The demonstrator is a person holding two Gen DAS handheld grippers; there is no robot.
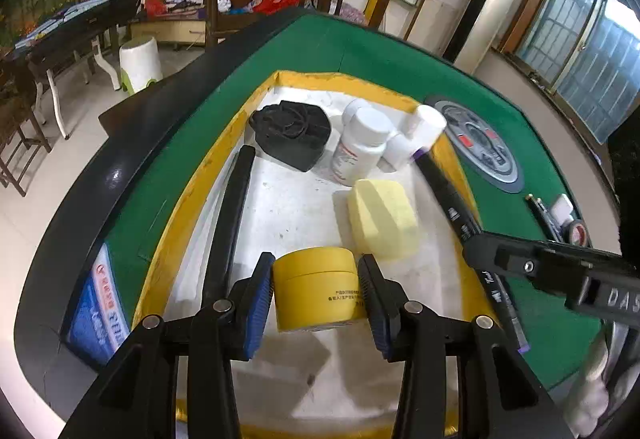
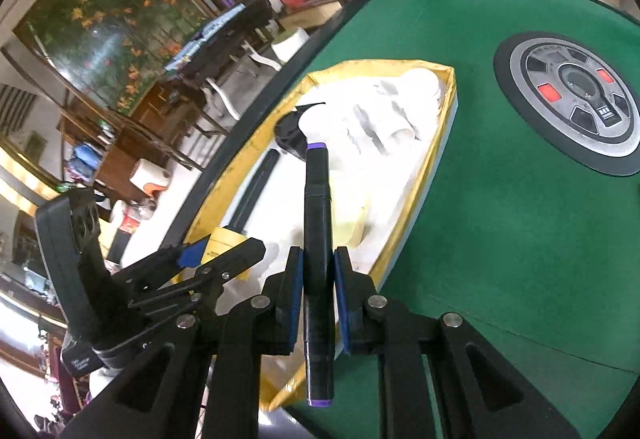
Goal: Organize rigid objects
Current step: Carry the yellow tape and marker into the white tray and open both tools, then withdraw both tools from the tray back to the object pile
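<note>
Downward, both tongs (image 1: 316,289) (image 2: 316,287) grip jar (image 1: 318,289), marker (image 2: 317,223).

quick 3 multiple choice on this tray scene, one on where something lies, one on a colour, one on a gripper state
1. Where does the pale yellow sponge lie?
A. inside the yellow-rimmed tray
B. on the green felt
C. on the floor

2. What colour is the jar between the left gripper's pads?
A. white
B. yellow
C. black

3. What is the right gripper doing?
A. standing open and empty
B. clamped on a white bottle
C. clamped on the black marker

Answers:
1 A, it rests on the tray's white floor.
2 B, lid and body are both yellow.
3 C, both pads press the marker's barrel.
</note>
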